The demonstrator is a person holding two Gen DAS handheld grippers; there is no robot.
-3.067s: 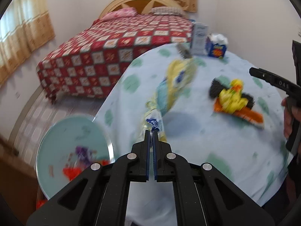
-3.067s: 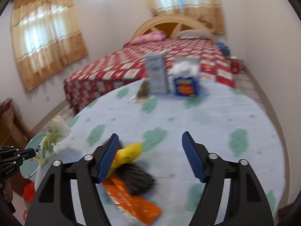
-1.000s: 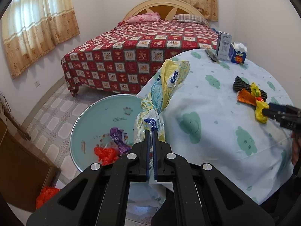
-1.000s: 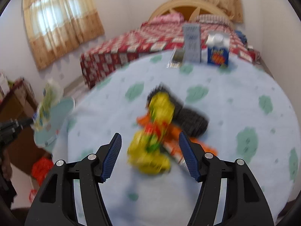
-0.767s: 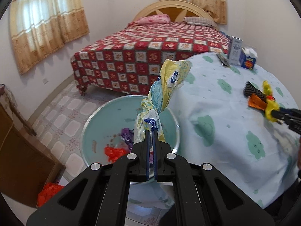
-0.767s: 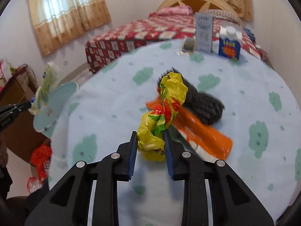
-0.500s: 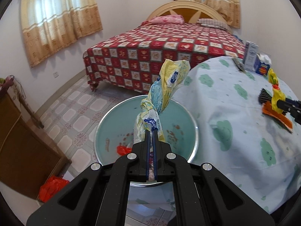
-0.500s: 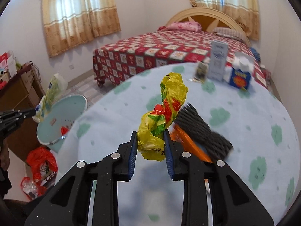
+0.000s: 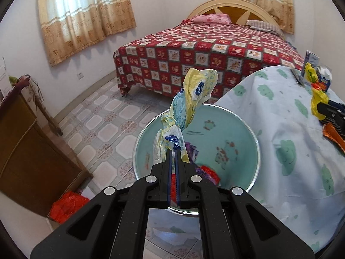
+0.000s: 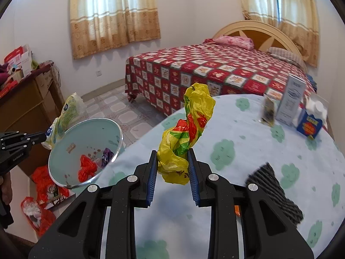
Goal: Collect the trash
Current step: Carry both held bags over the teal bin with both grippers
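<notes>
Left gripper, pinching pale wrapper, now over basin of scraps; right gripper grips yellow bag.

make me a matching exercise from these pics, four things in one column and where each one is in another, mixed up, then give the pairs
Things:
1. pale yellow and blue wrapper
2. yellow, red and green plastic bag
3. red crumpled bag
4. blue carton

Places:
A. standing on the table near its far edge
B. lying inside the teal basin
C. pinched in the left tongs
D. gripped between the right tongs

Pairs: 1-C, 2-D, 3-B, 4-A
</notes>
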